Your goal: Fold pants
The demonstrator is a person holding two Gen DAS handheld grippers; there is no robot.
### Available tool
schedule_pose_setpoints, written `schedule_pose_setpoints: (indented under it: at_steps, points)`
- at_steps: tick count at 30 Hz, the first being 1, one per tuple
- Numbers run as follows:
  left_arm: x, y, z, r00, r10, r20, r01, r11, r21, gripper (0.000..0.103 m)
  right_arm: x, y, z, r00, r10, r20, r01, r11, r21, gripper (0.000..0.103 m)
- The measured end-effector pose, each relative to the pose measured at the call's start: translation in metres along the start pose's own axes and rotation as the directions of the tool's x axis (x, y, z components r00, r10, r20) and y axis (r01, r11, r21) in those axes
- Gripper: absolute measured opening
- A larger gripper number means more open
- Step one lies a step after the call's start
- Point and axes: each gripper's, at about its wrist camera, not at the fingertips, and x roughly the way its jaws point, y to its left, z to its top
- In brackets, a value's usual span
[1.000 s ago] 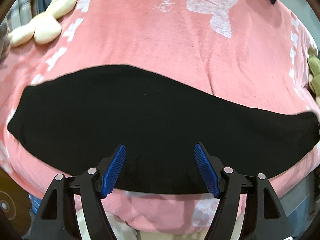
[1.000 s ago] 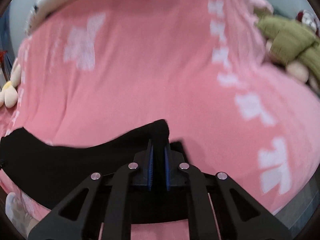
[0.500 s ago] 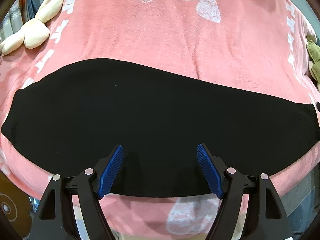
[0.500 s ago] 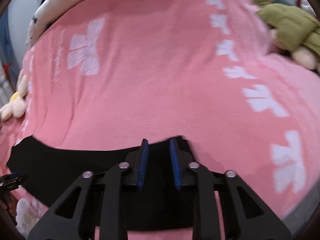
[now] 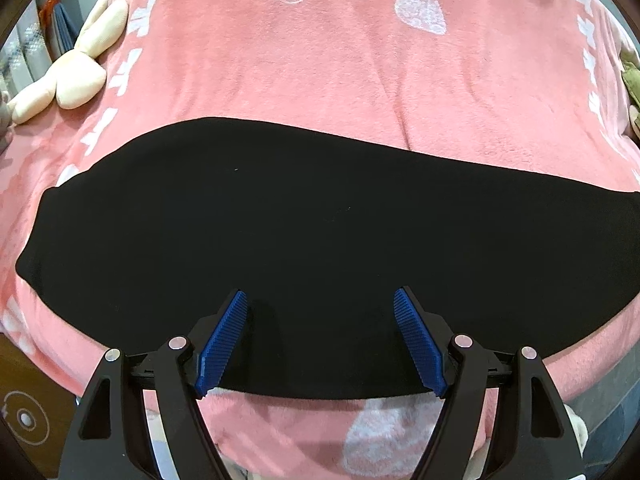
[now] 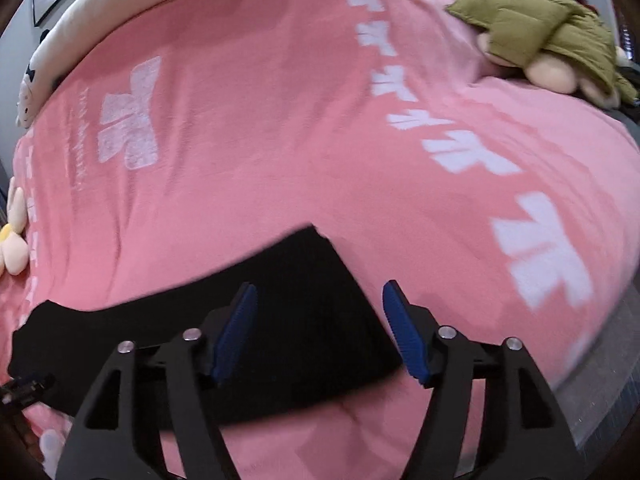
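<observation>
Black pants (image 5: pixel 320 248) lie flat on the pink blanket (image 5: pixel 320 72); both jaws open, empty; next, pinch both layers at the hem squarely.

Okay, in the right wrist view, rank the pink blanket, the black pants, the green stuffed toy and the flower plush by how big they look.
1. pink blanket
2. black pants
3. green stuffed toy, though it lies farther away, so unsure
4. flower plush, cut off by the edge

- Open pink blanket (image 5: pixel 320 80) beyond the black pants (image 5: pixel 320 240), unobstructed across the middle.
- Blocked far left by a cream plush toy (image 5: pixel 76 76).
- Blocked far right by an olive-clad doll (image 6: pixel 552 36).
</observation>
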Motion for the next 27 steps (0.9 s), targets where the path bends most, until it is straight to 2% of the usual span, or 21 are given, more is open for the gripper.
schedule_pose_setpoints:
  at_steps: [5,10,14,19,22,24,25,26,27]
  points:
    - [-0.007,-0.001,-0.005,1.000,0.023,0.011,-0.023,1.000,0.021,0.077,-0.007,-0.022,-0.017,1.000,-0.009,-0.027,0.011,0.996,0.087,0.075]
    - [-0.014,0.005,-0.012,1.000,0.019,0.014,-0.019,1.000,0.022,0.079,0.002,-0.034,-0.026,0.996,0.052,-0.068,-0.040,0.984,0.173,0.077]
    - [-0.018,0.013,-0.023,1.000,0.013,0.008,-0.013,1.000,0.017,0.080,0.011,-0.039,-0.032,0.993,0.083,-0.079,-0.063,0.972,0.224,0.084]
    - [-0.016,0.020,-0.035,1.000,0.000,-0.013,0.000,1.000,0.019,0.080,0.014,-0.037,-0.029,0.995,0.087,-0.057,-0.070,0.965,0.254,0.082]
    - [-0.016,0.024,-0.040,1.000,-0.012,-0.020,0.012,1.000,0.014,0.080,0.017,-0.036,-0.025,0.992,0.116,-0.048,-0.099,0.957,0.274,0.063]
    - [-0.015,0.027,-0.041,1.000,-0.022,-0.021,0.022,1.000,0.010,0.080,0.021,-0.036,-0.025,0.990,0.128,-0.062,-0.105,0.952,0.288,0.054]
    - [-0.014,0.029,-0.042,0.999,-0.026,-0.022,0.026,1.000,0.007,0.080,0.022,-0.034,-0.025,0.986,0.154,-0.067,-0.127,0.946,0.298,0.043]
    - [-0.014,0.031,-0.042,0.999,-0.031,-0.023,0.031,1.000,0.003,0.080,0.023,-0.034,-0.025,0.980,0.185,-0.072,-0.153,0.937,0.315,0.022]
    - [-0.014,0.033,-0.043,0.999,-0.037,-0.023,0.037,0.999,-0.002,0.080,0.024,-0.034,-0.026,0.970,0.232,-0.076,-0.192,0.917,0.348,0.019]
